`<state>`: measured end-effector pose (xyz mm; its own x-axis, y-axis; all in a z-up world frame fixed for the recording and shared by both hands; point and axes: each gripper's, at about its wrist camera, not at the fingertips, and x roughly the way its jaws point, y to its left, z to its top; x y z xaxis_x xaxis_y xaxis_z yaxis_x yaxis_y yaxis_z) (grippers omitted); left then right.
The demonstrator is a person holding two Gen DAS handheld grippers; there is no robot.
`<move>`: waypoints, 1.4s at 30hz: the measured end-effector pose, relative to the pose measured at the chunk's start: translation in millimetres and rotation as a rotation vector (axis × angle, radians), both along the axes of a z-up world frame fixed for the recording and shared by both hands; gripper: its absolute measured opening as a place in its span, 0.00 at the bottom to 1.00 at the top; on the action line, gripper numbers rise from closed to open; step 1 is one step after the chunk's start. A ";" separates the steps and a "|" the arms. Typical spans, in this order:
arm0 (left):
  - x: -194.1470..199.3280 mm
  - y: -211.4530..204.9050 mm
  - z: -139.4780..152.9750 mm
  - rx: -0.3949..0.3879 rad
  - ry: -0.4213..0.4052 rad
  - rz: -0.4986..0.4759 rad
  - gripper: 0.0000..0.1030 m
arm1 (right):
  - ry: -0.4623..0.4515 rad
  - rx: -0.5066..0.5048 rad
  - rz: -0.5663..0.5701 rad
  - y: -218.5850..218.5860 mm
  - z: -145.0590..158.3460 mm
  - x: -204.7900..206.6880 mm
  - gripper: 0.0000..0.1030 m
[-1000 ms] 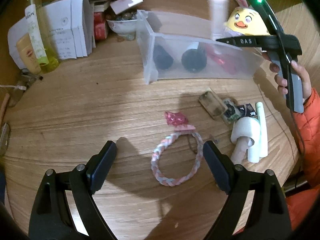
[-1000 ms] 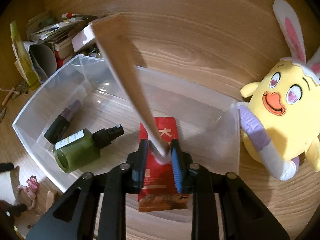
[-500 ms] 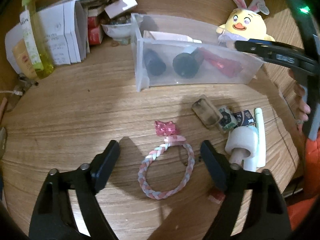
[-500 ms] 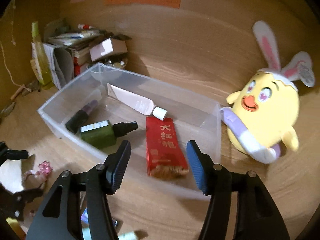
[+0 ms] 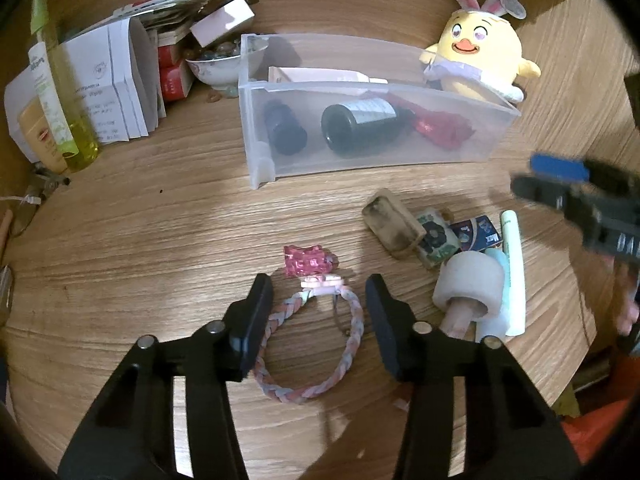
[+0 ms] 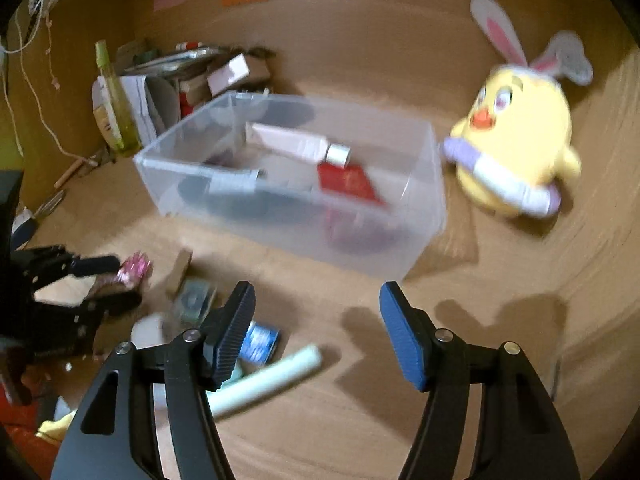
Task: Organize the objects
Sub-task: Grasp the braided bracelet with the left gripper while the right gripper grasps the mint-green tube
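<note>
A clear plastic bin (image 5: 372, 156) (image 6: 420, 216) on the wooden table holds a pink tube (image 6: 296, 145), a red packet (image 6: 347, 182) and two dark bottles (image 5: 360, 122). My left gripper (image 5: 318, 312) is open, its fingers on either side of a braided pastel ring (image 5: 312, 344) with a pink sequin bow (image 5: 306, 260). My right gripper (image 6: 316, 320) is open and empty, in front of the bin above the table; it also shows at the right edge of the left wrist view (image 5: 576, 196).
A pile of small items lies right of the ring: a brown block (image 5: 392, 226), small boxes (image 5: 474, 234), a white roll (image 5: 468, 286), a pale green tube (image 6: 264, 380). A yellow plush chick (image 5: 478, 56) sits behind the bin. Papers, a bowl and a yellow bottle (image 5: 60, 96) stand at back left.
My right gripper let go of the pink tube into the bin, opened and drew back toward the table's near side. My left gripper came down around the braided ring and narrowed.
</note>
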<state>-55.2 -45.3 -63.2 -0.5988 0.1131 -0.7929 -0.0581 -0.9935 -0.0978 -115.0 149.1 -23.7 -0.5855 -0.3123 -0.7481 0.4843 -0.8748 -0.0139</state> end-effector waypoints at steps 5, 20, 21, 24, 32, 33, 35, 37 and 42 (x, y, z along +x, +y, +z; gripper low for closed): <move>1.8 2.5 0.4 0.012 0.008 -0.005 0.35 | -0.064 -0.020 -0.033 5.9 -19.7 11.4 0.59; 10.5 5.6 2.5 0.025 0.033 0.011 0.14 | -0.123 -0.055 -0.041 11.6 -42.1 31.6 0.48; 11.4 4.8 3.4 0.027 0.037 0.016 0.14 | -0.120 -0.052 -0.042 13.0 -42.2 32.3 0.47; 14.5 2.4 8.4 0.029 0.059 0.032 0.13 | -0.115 -0.051 -0.049 17.1 -41.6 33.5 0.42; 17.9 -0.7 26.2 0.046 0.118 0.045 0.13 | -0.087 -0.030 -0.061 25.7 -42.2 36.4 0.16; 18.2 -1.0 28.0 0.049 0.123 0.047 0.13 | -0.085 -0.033 -0.064 26.8 -42.4 35.8 0.14; 18.1 -1.6 33.5 0.059 0.140 0.049 0.12 | -0.087 -0.046 -0.073 29.1 -42.6 33.6 0.14; 17.8 -1.8 38.2 0.064 0.155 0.053 0.12 | -0.087 -0.054 -0.080 30.4 -42.6 31.7 0.14; 15.6 -0.9 50.1 0.072 0.192 0.054 0.12 | -0.074 -0.064 -0.090 30.7 -39.2 27.3 0.14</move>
